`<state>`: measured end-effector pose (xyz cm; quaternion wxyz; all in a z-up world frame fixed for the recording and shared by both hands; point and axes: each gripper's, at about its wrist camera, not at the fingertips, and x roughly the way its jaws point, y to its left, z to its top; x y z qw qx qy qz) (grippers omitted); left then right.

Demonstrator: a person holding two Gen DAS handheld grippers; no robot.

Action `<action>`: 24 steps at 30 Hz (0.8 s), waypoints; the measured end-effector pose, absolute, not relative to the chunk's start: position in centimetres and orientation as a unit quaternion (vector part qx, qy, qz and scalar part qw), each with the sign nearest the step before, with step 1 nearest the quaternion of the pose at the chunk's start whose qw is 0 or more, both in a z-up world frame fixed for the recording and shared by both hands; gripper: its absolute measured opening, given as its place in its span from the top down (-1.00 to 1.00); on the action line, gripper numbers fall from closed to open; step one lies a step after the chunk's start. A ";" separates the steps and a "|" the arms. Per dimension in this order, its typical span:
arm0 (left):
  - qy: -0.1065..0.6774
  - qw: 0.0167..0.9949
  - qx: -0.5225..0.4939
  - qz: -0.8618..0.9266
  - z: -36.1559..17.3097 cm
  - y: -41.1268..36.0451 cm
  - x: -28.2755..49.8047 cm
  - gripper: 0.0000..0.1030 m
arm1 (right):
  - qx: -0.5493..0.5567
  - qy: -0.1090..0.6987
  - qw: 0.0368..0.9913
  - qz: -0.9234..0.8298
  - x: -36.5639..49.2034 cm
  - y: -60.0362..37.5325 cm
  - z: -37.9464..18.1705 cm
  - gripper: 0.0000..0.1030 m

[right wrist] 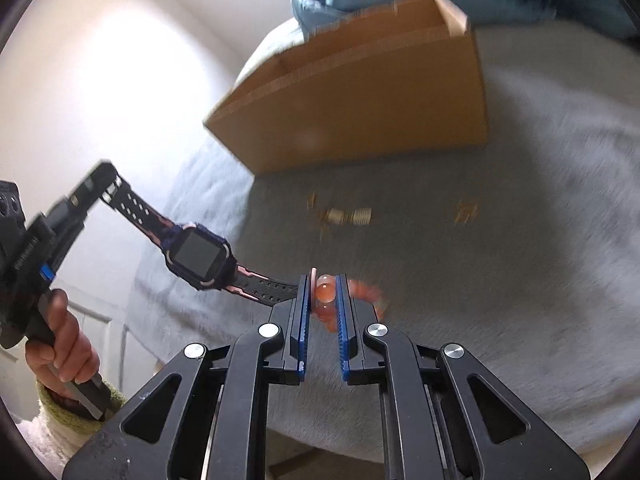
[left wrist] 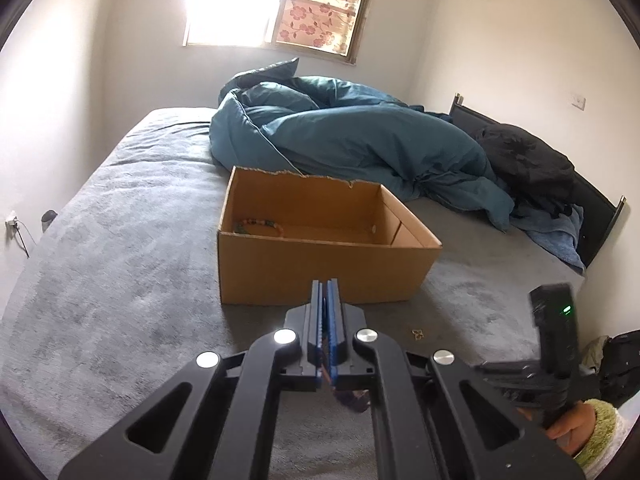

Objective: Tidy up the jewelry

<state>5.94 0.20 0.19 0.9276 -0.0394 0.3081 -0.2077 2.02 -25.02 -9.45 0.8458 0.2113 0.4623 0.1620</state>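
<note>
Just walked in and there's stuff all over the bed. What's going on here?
A person is sorting jewelry into a cardboard box on the bed, using a hand-held gripper in each hand. The left hand-held gripper is shut on the strap of a smartwatch, held in the air. The right hand-held gripper is clamped on an orange beaded bracelet. One beaded bracelet already lies in the box; small gold pieces remain on the bed.

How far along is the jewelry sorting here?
Done: one beaded bracelet lies in the cardboard box. In hand: the left gripper holds a watch by its strap; the right gripper clamps orange beads. Left: small gold pieces on the bed.
</note>
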 end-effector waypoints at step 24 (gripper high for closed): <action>0.310 0.928 0.040 -0.203 4.9 -6.1 24.0 0.96 | 0.084 0.383 0.915 0.097 17.6 -29.1 1.7 0.80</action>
